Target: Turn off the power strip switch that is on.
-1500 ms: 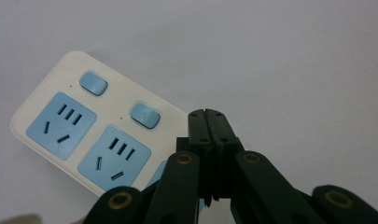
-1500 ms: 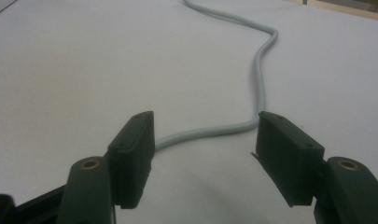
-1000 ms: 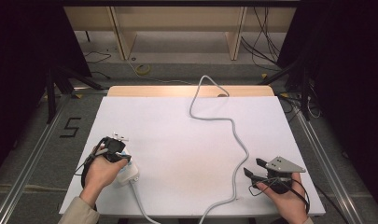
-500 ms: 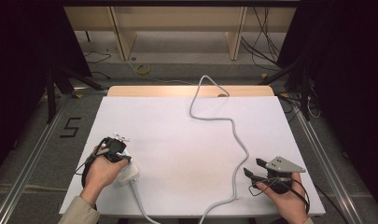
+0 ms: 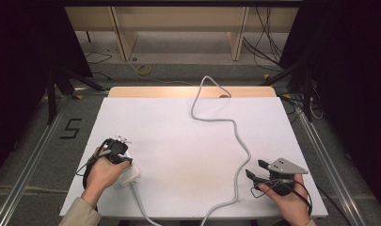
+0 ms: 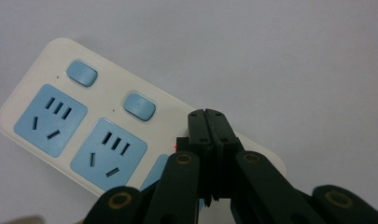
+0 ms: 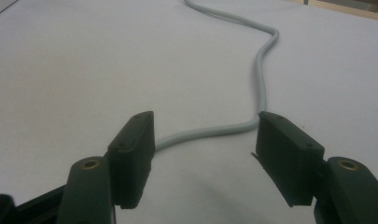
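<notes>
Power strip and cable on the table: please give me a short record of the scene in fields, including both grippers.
surface: white table
power strip: white with blue sockets and blue switches, lying flat near the table's front left edge
grey cable: snakes from the table's far edge to its front edge
left gripper: fingers shut together, tips over the power strip; contact cannot be told
right gripper: fingers open, low over the table, the grey cable beyond them, not held
</notes>
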### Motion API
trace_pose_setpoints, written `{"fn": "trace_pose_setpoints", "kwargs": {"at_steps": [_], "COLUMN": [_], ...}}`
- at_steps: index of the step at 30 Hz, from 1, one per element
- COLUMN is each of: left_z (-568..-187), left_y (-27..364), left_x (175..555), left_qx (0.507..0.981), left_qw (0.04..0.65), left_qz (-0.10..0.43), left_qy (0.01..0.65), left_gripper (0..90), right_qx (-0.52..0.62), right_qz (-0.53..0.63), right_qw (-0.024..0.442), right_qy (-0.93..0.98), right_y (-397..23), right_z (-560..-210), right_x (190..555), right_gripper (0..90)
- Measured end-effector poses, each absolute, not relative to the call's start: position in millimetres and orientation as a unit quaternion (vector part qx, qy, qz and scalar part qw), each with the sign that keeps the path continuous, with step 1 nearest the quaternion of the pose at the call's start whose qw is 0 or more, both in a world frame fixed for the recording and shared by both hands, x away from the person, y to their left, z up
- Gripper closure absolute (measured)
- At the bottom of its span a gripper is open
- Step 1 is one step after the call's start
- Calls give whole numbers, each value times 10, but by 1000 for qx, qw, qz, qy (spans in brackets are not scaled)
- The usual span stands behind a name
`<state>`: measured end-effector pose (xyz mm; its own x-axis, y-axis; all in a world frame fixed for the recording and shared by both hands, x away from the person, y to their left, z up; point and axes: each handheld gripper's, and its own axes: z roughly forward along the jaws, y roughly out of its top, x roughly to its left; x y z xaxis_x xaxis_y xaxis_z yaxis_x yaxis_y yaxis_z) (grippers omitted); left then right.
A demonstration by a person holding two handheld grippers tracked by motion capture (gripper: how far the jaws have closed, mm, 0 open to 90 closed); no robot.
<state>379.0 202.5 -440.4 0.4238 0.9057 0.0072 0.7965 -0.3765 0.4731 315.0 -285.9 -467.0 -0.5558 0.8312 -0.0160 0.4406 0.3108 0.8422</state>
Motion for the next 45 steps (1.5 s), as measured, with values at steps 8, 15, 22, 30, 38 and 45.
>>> {"fn": "trace_pose_setpoints", "kwargs": {"at_steps": [8,15,22,30,38,45], "left_z": [-4411,-4412,-4417,-4417,-4412,-4411], "left_y": [2022,2016,2018,2015,1998,1981], "left_x": [3796,3803,3808,3814,3823,3823], "left_qx": [820,820,822,824,823,821], "left_qw": [203,203,197,195,191,187], "left_qz": [133,132,130,129,126,127], "left_qy": [518,519,518,515,520,525], "left_gripper": [892,891,892,892,893,893], "right_qx": [409,408,408,408,408,408], "right_qz": [420,419,419,419,419,420], "right_qw": [232,233,233,231,230,230], "right_qy": [776,777,777,778,778,777], "right_y": [-2859,-2859,-2858,-2856,-2853,-2854], "right_z": [-4670,-4671,-4672,-4673,-4675,-4676], "right_x": [3149,3151,3151,3149,3149,3149], "right_gripper": [384,384,384,384,384,384]}}
